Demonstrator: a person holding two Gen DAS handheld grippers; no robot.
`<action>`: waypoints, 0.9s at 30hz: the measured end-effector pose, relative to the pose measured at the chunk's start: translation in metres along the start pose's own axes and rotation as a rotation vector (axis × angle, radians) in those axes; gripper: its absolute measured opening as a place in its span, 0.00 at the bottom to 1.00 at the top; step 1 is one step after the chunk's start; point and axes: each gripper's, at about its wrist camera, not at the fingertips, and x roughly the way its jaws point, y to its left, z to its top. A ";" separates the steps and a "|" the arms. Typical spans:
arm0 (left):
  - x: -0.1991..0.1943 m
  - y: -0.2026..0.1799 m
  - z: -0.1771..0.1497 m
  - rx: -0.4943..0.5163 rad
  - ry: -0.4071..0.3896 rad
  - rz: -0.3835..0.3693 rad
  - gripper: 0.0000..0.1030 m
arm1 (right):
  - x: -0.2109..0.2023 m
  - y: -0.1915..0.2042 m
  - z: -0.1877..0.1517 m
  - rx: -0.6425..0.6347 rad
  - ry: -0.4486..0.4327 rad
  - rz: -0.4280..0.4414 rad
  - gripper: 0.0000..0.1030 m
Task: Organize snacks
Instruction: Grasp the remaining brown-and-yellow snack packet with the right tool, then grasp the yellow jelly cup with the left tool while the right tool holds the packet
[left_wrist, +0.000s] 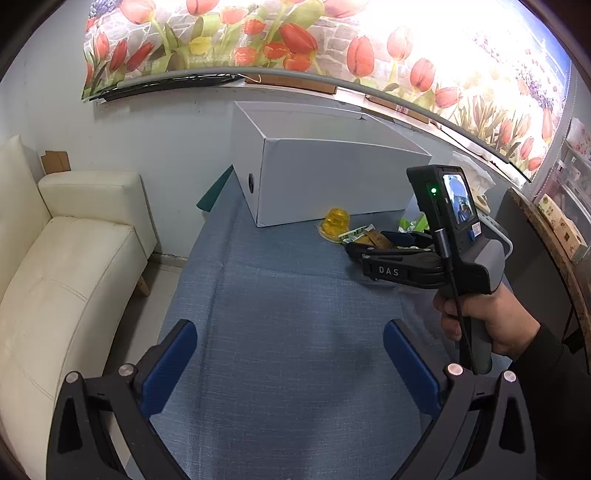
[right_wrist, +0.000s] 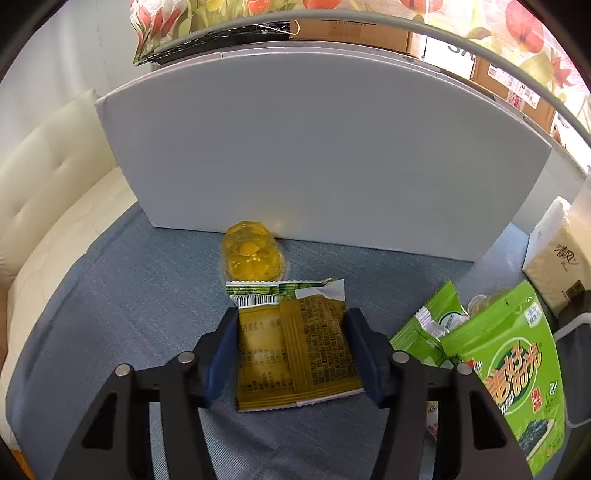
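I see the white box (right_wrist: 314, 155) standing on the blue cloth (left_wrist: 280, 332). My right gripper (right_wrist: 291, 354) pinches the yellow snack packet (right_wrist: 295, 350) lying before it, behind the jelly cup (right_wrist: 253, 256). My left gripper (left_wrist: 290, 354) hangs spread wide, holding nothing.

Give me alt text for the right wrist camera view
The right gripper closes its blue pads on an olive-yellow snack packet lying on blue cloth. Beyond sit a yellow jelly cup and a white box; green snack bags lie right.
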 end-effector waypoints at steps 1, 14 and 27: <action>0.000 0.000 0.000 0.001 0.000 0.000 1.00 | -0.002 0.000 0.000 0.004 -0.001 0.000 0.58; 0.048 -0.023 0.024 0.008 0.014 0.035 1.00 | -0.134 -0.027 -0.038 0.096 -0.187 -0.067 0.56; 0.164 -0.074 0.079 -0.012 0.045 0.214 1.00 | -0.207 -0.039 -0.140 0.178 -0.178 -0.118 0.56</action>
